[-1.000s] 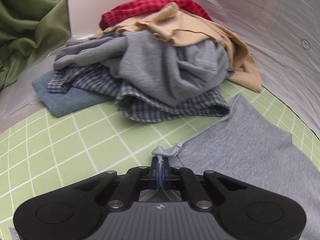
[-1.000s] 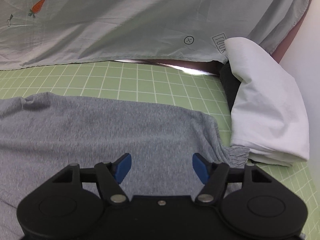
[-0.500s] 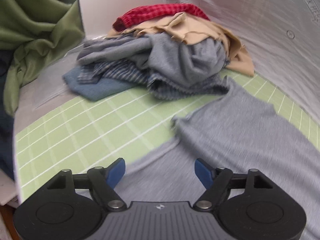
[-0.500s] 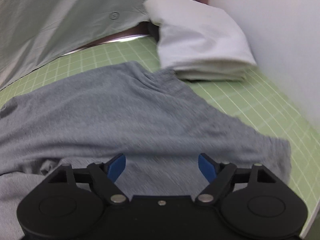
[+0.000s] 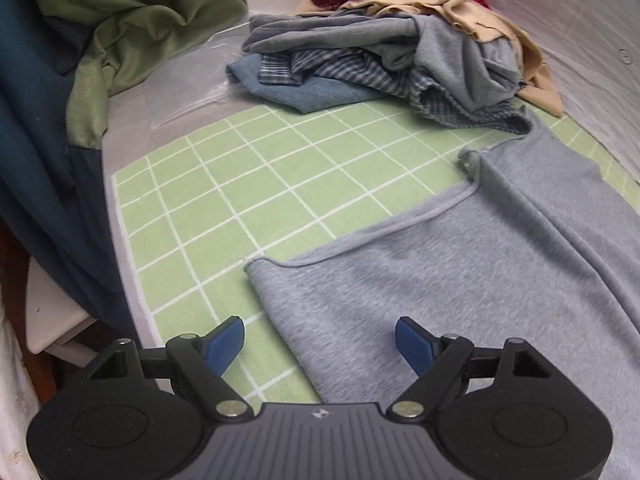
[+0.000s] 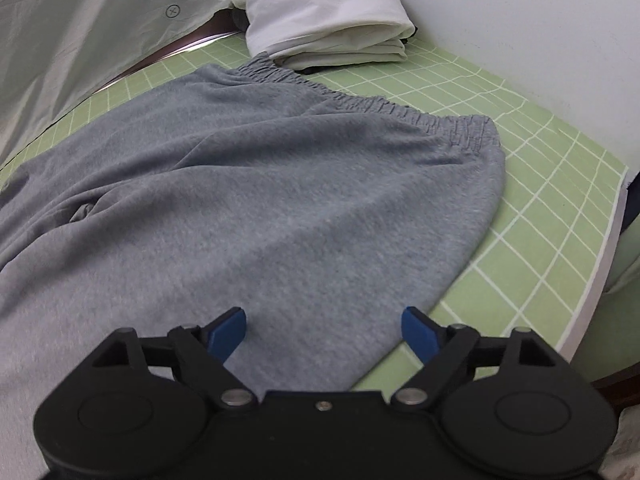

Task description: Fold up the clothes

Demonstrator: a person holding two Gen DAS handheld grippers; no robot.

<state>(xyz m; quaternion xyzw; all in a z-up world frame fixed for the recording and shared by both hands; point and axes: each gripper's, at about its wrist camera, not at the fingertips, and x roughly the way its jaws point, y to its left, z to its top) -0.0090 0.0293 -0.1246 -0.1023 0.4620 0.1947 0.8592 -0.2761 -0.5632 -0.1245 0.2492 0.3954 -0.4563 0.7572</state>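
The left gripper (image 5: 319,340) hangs low with its blue fingertips (image 5: 224,344) spread wide and nothing between them, just above the near hem corner of the grey sweatpants (image 5: 460,280). The right gripper (image 6: 323,334) is likewise splayed wide and holds nothing, poised over the seat of the same garment.

The grey sweatpants (image 6: 260,200) lie spread flat on the green grid mat (image 5: 240,208). In the left wrist view the two legs run away from the camera, the far leg ending in a small bunched cuff (image 5: 470,158). In the right wrist view the gathered elastic waistband (image 6: 400,108) stretches across the mat toward the right edge.

Beyond the waistband, its far end touching or nearly touching them, sit folded white clothes (image 6: 324,20), with something dark beneath that is too hidden to name. Past the leg ends, a heap of unfolded clothes (image 5: 400,52) rests at the mat's far edge: grey and plaid pieces over a blue one, tan and red on top. A pale printed sheet (image 6: 80,32) hangs along the back. To the left drape green fabric (image 5: 132,20) and dark blue fabric (image 5: 36,152).
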